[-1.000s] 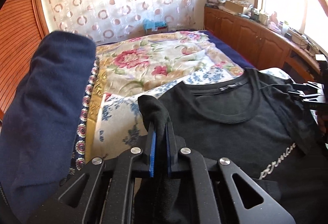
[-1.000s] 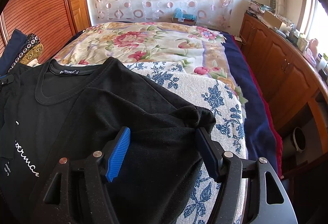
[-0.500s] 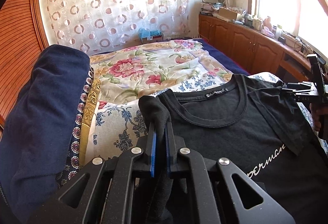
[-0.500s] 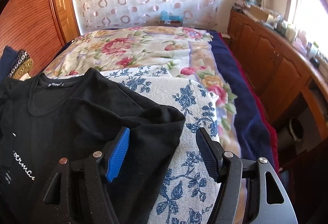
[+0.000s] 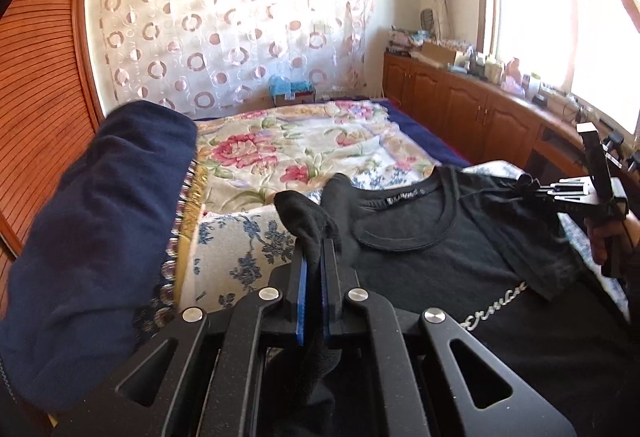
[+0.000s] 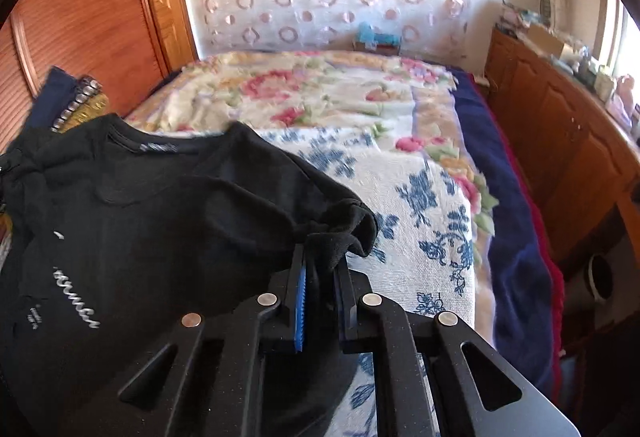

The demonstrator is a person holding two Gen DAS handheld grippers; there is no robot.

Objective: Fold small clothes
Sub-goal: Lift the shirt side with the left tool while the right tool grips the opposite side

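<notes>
A black T-shirt [image 5: 436, 261] with white script lettering lies face up on the bed, collar toward the far end. My left gripper [image 5: 314, 257] is shut on a bunch of its left sleeve or shoulder fabric. My right gripper [image 6: 320, 269] is shut on the bunched right sleeve; it also shows in the left wrist view [image 5: 560, 191], gripping the shirt's right side. The shirt [image 6: 132, 221] fills the left of the right wrist view, stretched between the two grippers.
The bed has a blue-flowered white towel [image 6: 424, 205] under the shirt and a floral blanket [image 5: 288, 153] beyond. A dark blue folded pile [image 5: 92, 237] sits at the left. Wooden cabinets [image 5: 460, 105] run along the right, a wooden wardrobe [image 6: 80, 17] along the left.
My right gripper has closed on the shirt's right sleeve; it was open around the fabric before. The left gripper stays shut on its sleeve and has tilted up, showing more of the room.
</notes>
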